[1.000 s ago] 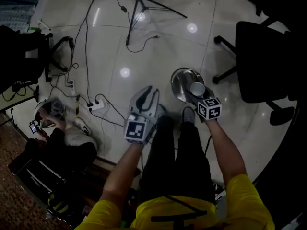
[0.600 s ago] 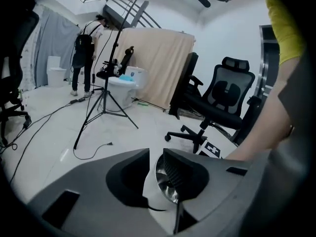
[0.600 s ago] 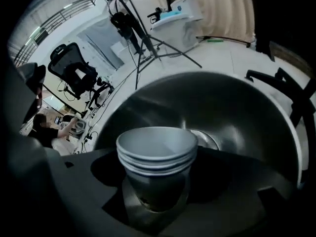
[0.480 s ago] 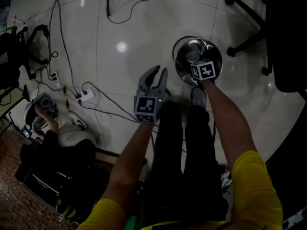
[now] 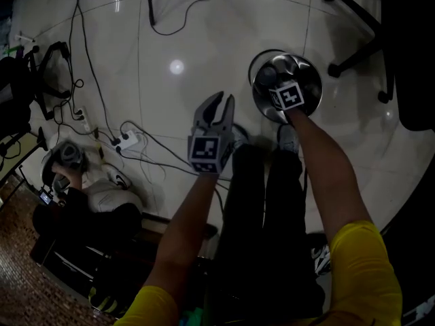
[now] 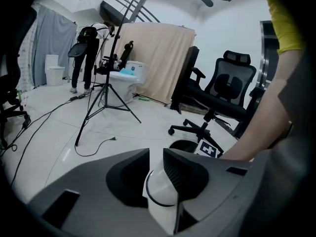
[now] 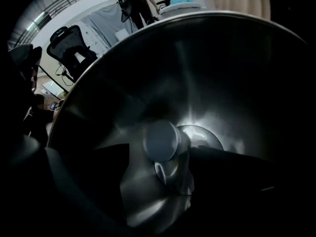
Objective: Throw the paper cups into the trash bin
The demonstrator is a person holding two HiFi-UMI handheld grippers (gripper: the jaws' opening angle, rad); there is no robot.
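Observation:
A shiny metal trash bin (image 5: 310,66) stands on the floor just ahead of the person's feet. My right gripper (image 5: 275,83) reaches down into it, its marker cube over the bin's mouth. In the right gripper view the bin's wall (image 7: 222,73) fills the picture. A paper cup (image 7: 162,141) sits bottom-out between the jaws of the right gripper (image 7: 159,151), which are opening off it. My left gripper (image 5: 219,104) hovers to the left of the bin, shut on a white paper cup (image 6: 160,194). The bin's rim (image 6: 182,146) shows beyond those jaws (image 6: 155,157).
Black office chairs (image 5: 360,12) stand right of the bin (image 6: 222,98). Cables and a power strip (image 5: 128,141) trail over the tiled floor at left. A tripod (image 6: 106,93) stands farther off. A person (image 5: 95,195) crouches at the left edge.
My right gripper has gone from beside the bin's rim to down inside its mouth, taking the cup with it. The left gripper kept its cup and stayed level with the bin.

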